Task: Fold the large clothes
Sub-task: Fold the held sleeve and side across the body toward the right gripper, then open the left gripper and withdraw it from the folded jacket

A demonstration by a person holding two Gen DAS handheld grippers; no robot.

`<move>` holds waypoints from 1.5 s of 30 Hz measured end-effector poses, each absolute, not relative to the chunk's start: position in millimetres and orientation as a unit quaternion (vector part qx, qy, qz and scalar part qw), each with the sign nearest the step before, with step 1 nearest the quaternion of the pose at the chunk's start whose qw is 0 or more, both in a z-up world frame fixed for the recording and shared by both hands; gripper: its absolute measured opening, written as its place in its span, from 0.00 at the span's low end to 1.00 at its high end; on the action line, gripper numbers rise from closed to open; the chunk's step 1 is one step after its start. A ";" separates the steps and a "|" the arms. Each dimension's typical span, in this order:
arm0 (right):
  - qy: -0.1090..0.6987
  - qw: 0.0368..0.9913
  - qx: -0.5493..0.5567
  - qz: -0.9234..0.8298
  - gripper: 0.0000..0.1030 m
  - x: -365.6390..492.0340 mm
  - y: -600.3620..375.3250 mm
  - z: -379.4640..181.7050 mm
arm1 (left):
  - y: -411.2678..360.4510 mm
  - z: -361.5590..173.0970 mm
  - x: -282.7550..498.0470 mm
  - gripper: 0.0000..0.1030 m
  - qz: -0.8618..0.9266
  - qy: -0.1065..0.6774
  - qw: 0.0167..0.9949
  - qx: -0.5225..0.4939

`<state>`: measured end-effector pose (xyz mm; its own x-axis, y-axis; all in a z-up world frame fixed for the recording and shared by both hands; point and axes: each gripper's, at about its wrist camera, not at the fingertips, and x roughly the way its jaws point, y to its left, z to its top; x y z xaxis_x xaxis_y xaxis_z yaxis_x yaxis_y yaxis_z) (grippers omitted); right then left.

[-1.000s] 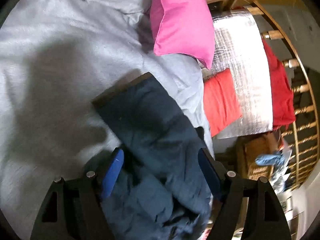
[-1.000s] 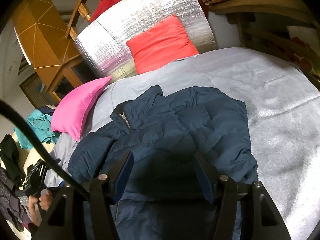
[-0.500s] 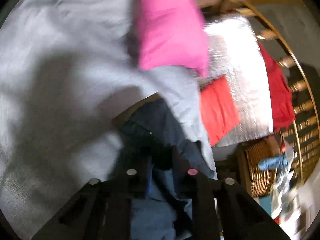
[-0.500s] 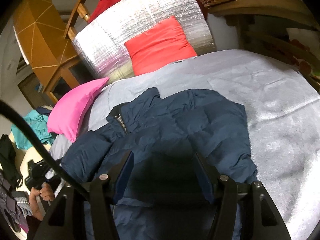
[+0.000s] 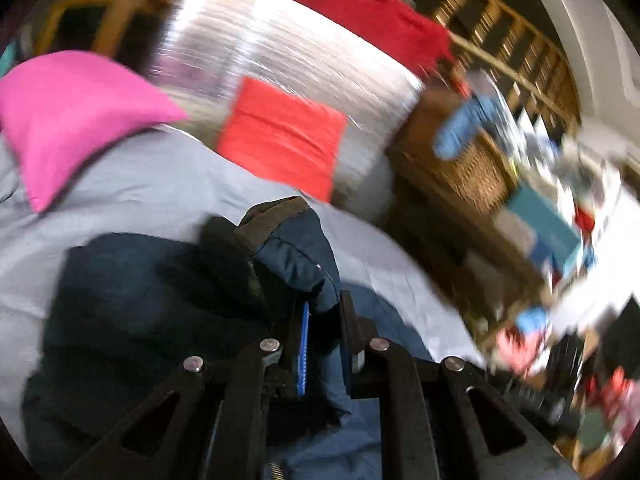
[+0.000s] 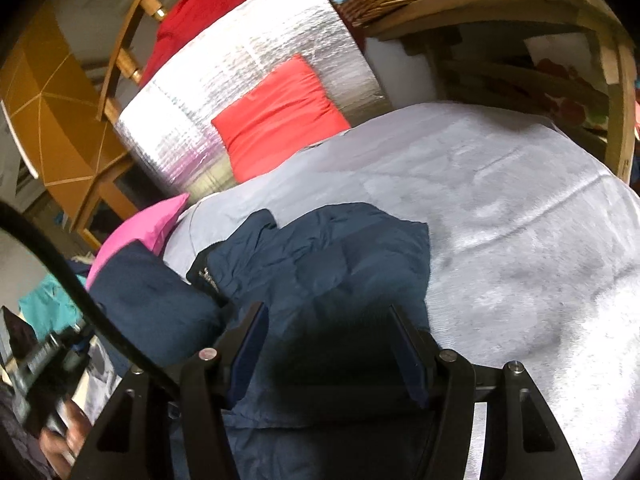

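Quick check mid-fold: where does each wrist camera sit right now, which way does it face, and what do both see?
Left wrist: on the left gripper, facing the headboard; fingers shut on the navy jacket sleeve.
Right wrist: on the right gripper, looking down over the jacket's body on the grey bedspread; fingers open, a hand lower left.
Shared: jacket, pink pillow, red cushion.

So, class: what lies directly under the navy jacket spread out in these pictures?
The navy jacket lies on a pale grey bed cover, which shows all around it. Whatever is beneath the jacket's middle is covered, so nothing more can be told there.
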<state>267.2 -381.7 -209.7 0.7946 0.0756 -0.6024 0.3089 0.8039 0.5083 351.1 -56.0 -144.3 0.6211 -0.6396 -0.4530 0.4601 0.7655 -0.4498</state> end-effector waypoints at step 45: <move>0.456 0.818 0.348 0.019 0.50 301.1 -373.8 -258.5 | 91.5 -212.2 382.6 0.73 -0.018 0.463 0.878 -0.120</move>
